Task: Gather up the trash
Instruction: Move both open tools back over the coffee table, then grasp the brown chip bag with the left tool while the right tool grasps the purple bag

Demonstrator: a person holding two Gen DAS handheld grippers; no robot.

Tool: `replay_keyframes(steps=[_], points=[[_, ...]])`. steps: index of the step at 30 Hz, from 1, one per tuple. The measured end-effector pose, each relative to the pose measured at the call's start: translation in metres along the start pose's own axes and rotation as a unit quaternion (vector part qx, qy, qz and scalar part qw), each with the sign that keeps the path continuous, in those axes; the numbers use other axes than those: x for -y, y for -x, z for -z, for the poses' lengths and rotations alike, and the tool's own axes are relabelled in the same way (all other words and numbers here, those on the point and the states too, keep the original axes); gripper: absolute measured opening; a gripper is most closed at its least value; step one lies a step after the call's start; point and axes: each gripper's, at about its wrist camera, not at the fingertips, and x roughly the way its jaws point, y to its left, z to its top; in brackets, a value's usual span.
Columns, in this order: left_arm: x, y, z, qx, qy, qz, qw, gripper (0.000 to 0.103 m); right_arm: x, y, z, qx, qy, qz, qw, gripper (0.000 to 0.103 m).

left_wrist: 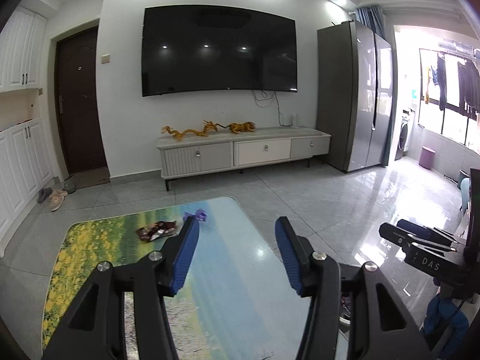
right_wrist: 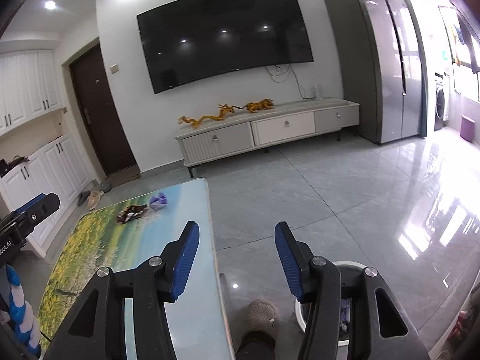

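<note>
1. On the desk (left_wrist: 228, 270), 2 pieces of trash lie at the far end: a brown wrapper (left_wrist: 156, 230) and, just beside it, a crumpled purple scrap (left_wrist: 196, 215).
2. Left tongs (left_wrist: 237, 249) stand open and empty, above the desk.
3. Right tongs (right_wrist: 237, 252) are likewise open, holding nothing, near the desk's edge.
4. Beneath them a white bin (right_wrist: 303, 315) already shows some scraps inside, so collecting seems partly done; those 2 pieces remain.
</note>
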Motion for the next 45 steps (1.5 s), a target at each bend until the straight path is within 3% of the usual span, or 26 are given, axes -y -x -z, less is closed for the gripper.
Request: replay_keyframes(steps=[11, 14, 18, 21, 28, 36, 40, 45], points=[[-0.076, 0.03, 0.002, 0.028, 0.039, -0.06, 0.997, 0.055, -0.091, -0.014, -0.026, 0.008, 0.081, -0.062, 0.995, 0.053], [-0.092, 0.024, -0.003, 0.026, 0.039, -0.07, 0.9965, 0.056, -0.11, -0.022, -0.036, 0.008, 0.091, -0.084, 0.992, 0.053], [-0.121, 0.004, -0.014, 0.017, 0.052, -0.064, 0.9965, 0.066, -0.134, -0.041, -0.058, 0.006, 0.103, -0.118, 0.988, 0.054], [-0.15, -0.023, -0.025, 0.003, 0.055, -0.066, 0.9963, 0.068, -0.148, -0.067, -0.075, -0.006, 0.103, -0.149, 0.983, 0.056], [-0.199, -0.113, -0.022, -0.063, 0.072, -0.037, 0.9948, 0.068, -0.169, -0.168, -0.083, -0.05, 0.119, -0.156, 0.979, 0.057], [-0.205, -0.232, 0.011, -0.13, 0.037, 0.005, 0.9908, 0.068, -0.167, -0.306, -0.056, -0.127, 0.086, -0.164, 0.975, 0.057], [-0.212, -0.276, 0.021, -0.154, 0.038, 0.041, 0.9865, 0.068, -0.16, -0.351, -0.044, -0.151, 0.068, -0.17, 0.971, 0.057], [-0.211, -0.31, 0.036, -0.175, 0.025, 0.059, 0.9824, 0.068, -0.156, -0.393, -0.035, -0.172, 0.058, -0.168, 0.969, 0.059]])
